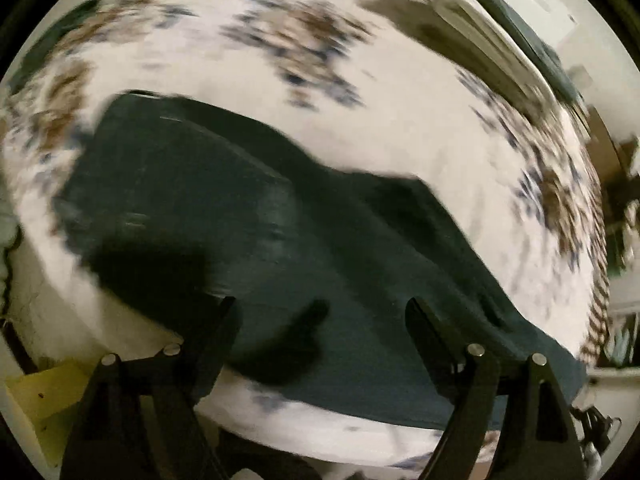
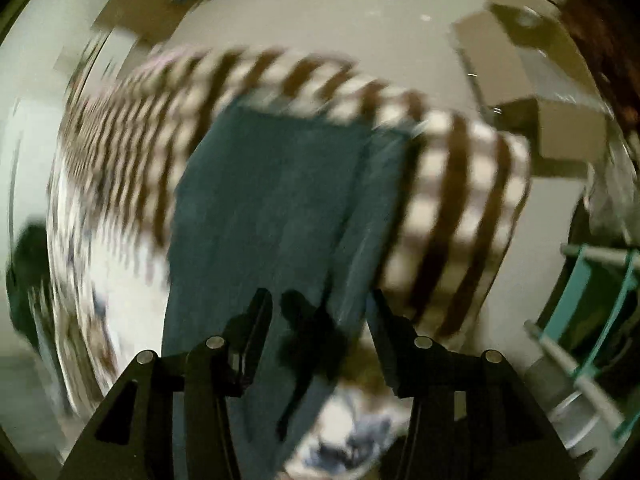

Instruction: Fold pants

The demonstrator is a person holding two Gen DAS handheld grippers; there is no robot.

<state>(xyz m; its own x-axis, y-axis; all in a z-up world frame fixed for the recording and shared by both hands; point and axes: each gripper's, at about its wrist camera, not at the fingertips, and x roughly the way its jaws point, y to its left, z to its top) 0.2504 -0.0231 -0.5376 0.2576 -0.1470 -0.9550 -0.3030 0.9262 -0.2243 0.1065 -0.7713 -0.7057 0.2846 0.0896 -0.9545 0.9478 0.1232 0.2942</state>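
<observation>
Left wrist view: no text, label, brand or number can be read; the whole frame is smeared by motion blur.
Right wrist view: nothing legible either; blur throughout.
Pants (image 1: pixel 248 208): two short pale marks at the upper left and left of the dark cloth, too blurred to tell whether they are stitching or a tag; no letters show.
Bed cover (image 1: pixel 304 32): floral print only, no writing.
Striped blanket (image 2: pixel 460 208): brown and white bands, no lettering.
</observation>
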